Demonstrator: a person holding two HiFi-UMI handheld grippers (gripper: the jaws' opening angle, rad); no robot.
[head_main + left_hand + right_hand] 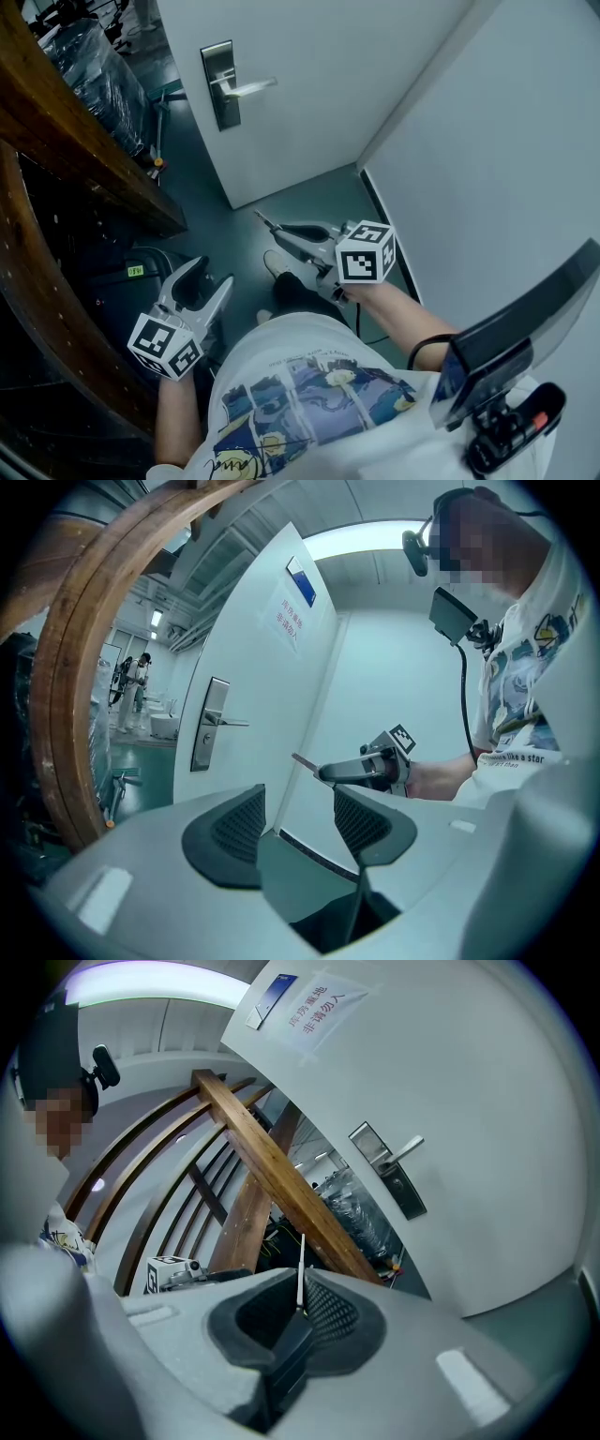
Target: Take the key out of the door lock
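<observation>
Between the right gripper [298, 1283] jaws, the key [301, 1255], clear of the door lock [389, 1174]

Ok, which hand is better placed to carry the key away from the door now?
Right, probably. The right tongs are shut on the key, whose blade sticks out in front, clear of the door handle. The left tongs stand open and hold nothing.

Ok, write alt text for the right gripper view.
The right gripper is shut on a key, whose thin metal blade sticks up between the jaws. Beyond stand a white door with a lever handle and slanting wooden beams.
</observation>
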